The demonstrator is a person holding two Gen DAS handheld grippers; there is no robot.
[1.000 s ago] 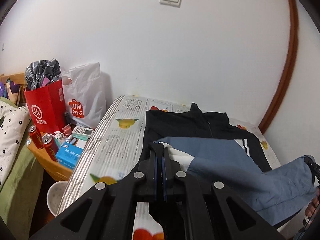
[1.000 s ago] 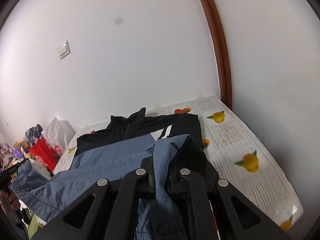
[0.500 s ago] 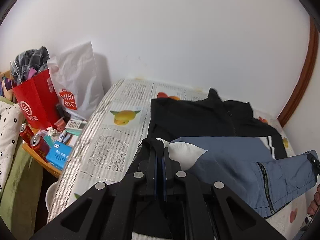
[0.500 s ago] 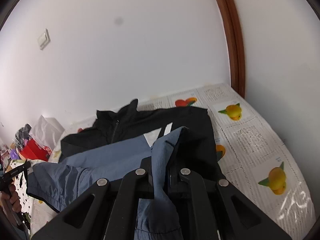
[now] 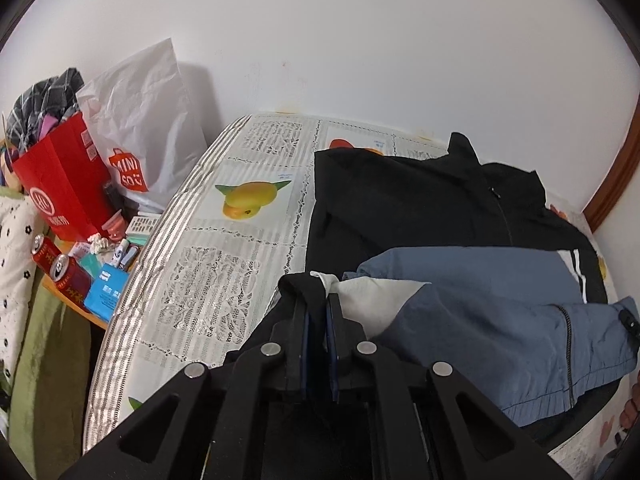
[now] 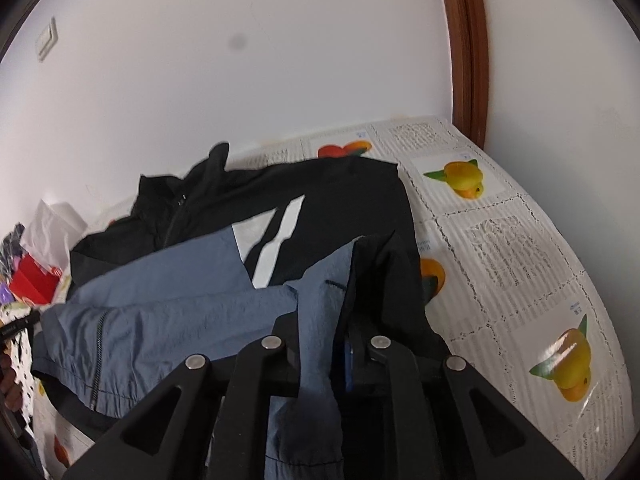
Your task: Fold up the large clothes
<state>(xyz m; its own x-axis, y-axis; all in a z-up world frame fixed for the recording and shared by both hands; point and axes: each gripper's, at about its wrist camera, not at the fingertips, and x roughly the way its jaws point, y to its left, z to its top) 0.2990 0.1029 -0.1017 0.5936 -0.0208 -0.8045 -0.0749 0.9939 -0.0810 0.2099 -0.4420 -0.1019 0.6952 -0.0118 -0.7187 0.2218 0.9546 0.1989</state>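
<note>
Jacket lies on worktop, collar toward wall, hem folded across; my left tongs and right tongs each clamp its hem.

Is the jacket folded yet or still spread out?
Partly folded. The jacket's blue lower half lies doubled over its black upper half, while both grippers, left and right, grip its bottom edge.

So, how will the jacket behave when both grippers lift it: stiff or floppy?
Probably floppy: the jacket sags in soft folds between the left gripper and the right gripper. It looks thin and crinkled, so likely light. The smooth fabric may slip, though both grippers are shut on it.
</note>
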